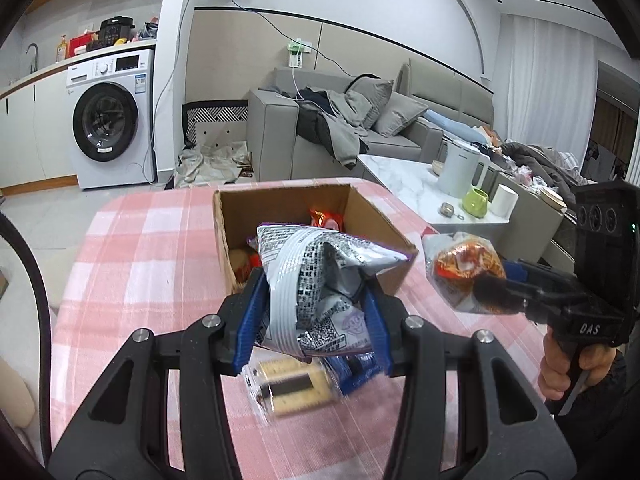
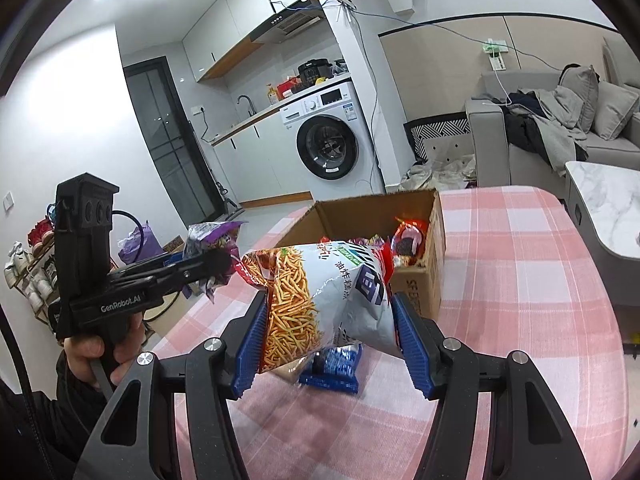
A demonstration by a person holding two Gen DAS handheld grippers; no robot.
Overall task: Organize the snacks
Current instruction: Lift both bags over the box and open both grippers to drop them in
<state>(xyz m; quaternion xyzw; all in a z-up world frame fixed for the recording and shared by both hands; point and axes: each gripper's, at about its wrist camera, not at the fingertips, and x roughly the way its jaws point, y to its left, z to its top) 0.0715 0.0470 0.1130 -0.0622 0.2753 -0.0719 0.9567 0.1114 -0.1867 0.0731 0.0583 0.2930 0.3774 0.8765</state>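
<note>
My left gripper (image 1: 316, 320) is shut on a silver and purple snack bag (image 1: 320, 276), held above the table just in front of the open cardboard box (image 1: 372, 216). My right gripper (image 2: 330, 336) is shut on a bag of fried noodle sticks (image 2: 320, 304), held above the table near the box (image 2: 434, 264). The right gripper and its bag (image 1: 460, 264) show at the right in the left wrist view. The left gripper and its purple bag (image 2: 212, 240) show at the left in the right wrist view. The box holds several snack packets (image 2: 408, 236).
A pink checked cloth (image 1: 140, 264) covers the table. A blue packet (image 2: 332, 368) and a clear packet of biscuits (image 1: 288, 388) lie on it below the grippers. A marble side table (image 1: 404, 184) with a kettle and cups stands at the right. A sofa and washing machine stand behind.
</note>
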